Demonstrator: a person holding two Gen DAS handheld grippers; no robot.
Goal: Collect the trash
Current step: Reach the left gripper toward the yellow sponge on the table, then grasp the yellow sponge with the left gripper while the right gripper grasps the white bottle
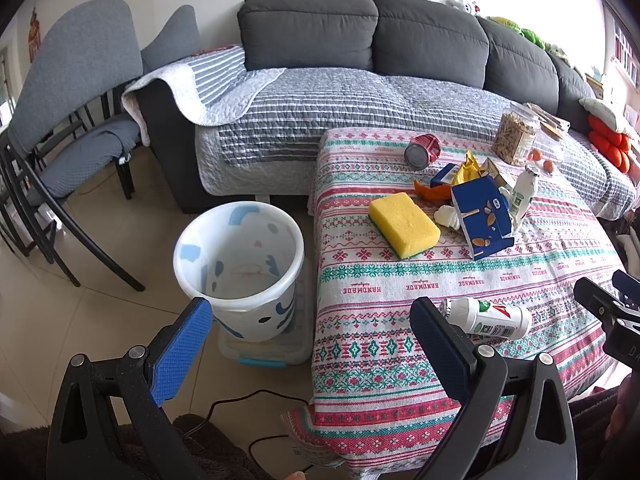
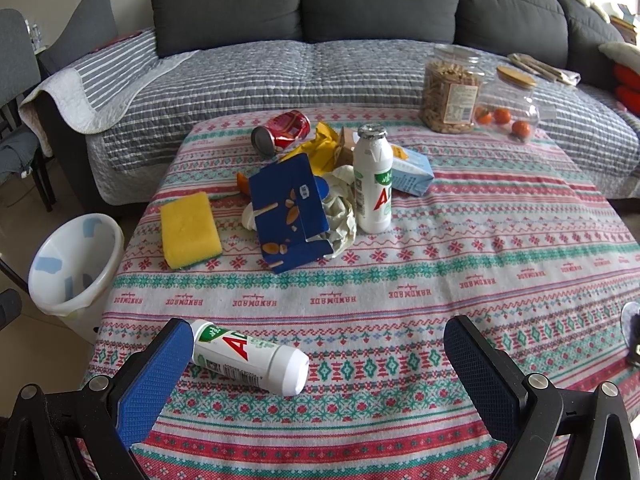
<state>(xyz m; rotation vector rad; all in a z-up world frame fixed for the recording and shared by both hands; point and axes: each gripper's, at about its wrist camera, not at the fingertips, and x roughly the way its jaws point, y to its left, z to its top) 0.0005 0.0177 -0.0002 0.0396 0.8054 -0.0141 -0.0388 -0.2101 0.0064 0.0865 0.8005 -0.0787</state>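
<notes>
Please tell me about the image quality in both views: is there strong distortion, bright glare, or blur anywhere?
Left wrist view: strong fisheye bending with black corners, the sofa curves; glare burns out the window at the right edge; the sponge looks sharp. Right wrist view: the tablecloth stripes bow outward; light is soft daylight with faint shadows; the lying bottle is sharp, the far right top corner is overexposed.

Table [image 2: 400, 280]: fallen bottle [image 2: 250, 356] lies on the near edge; mid-table, a sponge [image 2: 190, 230] sits left of the torn box [image 2: 290, 216], with an upright bottle [image 2: 373, 180] right of the box and a can [image 2: 282, 132] on its side behind. Two jars [image 2: 450, 90] at the far right corner. Bin [image 2: 74, 260] on the floor left of the table; sofa [image 2: 320, 20] behind.
</notes>
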